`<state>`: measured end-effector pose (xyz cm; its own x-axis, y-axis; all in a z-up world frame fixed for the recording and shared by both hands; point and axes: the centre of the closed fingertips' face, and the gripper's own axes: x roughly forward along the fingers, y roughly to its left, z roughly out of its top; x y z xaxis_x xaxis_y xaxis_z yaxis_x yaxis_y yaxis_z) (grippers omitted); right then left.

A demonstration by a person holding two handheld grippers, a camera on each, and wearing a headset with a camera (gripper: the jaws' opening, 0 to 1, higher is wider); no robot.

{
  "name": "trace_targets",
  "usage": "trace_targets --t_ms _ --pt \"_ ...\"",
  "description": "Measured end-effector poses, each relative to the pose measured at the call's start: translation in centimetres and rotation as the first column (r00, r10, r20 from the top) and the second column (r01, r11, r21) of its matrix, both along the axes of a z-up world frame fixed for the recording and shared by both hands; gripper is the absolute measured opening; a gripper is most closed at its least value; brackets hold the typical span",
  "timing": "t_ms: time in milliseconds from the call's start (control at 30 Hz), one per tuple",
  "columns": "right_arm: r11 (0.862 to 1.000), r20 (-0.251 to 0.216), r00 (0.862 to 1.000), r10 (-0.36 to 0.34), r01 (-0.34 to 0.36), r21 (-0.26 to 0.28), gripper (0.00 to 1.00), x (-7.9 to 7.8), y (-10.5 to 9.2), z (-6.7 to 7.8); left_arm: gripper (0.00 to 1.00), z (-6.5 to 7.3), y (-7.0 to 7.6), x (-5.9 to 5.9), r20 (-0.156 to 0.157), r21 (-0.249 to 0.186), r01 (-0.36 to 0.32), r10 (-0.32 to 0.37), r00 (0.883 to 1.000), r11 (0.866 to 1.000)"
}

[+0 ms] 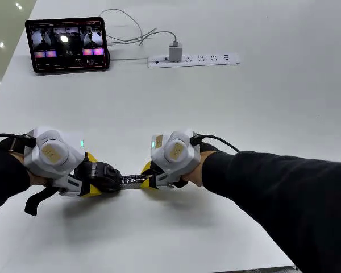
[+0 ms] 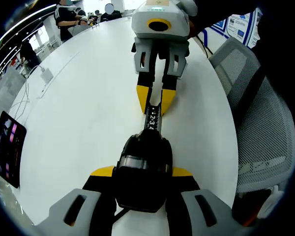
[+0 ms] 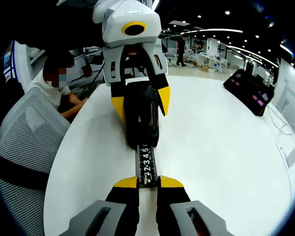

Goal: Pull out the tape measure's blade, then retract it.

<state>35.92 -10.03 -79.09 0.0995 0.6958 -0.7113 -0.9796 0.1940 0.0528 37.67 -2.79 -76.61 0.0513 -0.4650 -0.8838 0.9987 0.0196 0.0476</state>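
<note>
My left claw [image 1: 94, 174] is clenched on the black tape measure [image 2: 143, 169], low and left of centre in the head view. My right claw [image 3: 147, 183] is clenched on the tip of the blade [image 3: 146, 164]. A short numbered length spans both claws over the white tabletop [image 1: 216, 114].

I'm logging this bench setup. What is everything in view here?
tape measure: one, black case, in the jaws of the left gripper
blade: one, dark with white numerals, short stretch out, end in the jaws of the right gripper
tablet: one, black, screen lit, table's far left
power strip: one, white, far side, charger plugged in
cables: several, white, near the strip
table: one, white
chair: one, grey mesh, beside the table
left gripper: one, white, yellow-tipped, shut on the tape measure
right gripper: one, white, yellow-tipped, shut on the blade
</note>
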Motion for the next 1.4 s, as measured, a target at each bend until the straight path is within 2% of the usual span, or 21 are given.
trace_targets --t_ms 767,933,1400 --pt "1.000 0.007 1.000 -0.003 0.004 -0.013 0.08 -0.2 -1.2 -0.1 0.33 -0.1 0.0 0.0 0.003 0.004 0.002 -0.002 1.000 1.000" --pt "1.000 -0.018 1.000 -0.019 0.019 0.002 0.08 -0.3 -1.6 -0.1 0.33 -0.1 0.0 0.0 0.004 0.001 0.003 -0.003 1.000 1.000" --pt "1.000 0.008 1.000 -0.008 0.008 -0.009 0.08 -0.5 -2.1 -0.2 0.33 -0.1 0.0 0.0 0.007 0.001 -0.002 0.002 1.000 1.000"
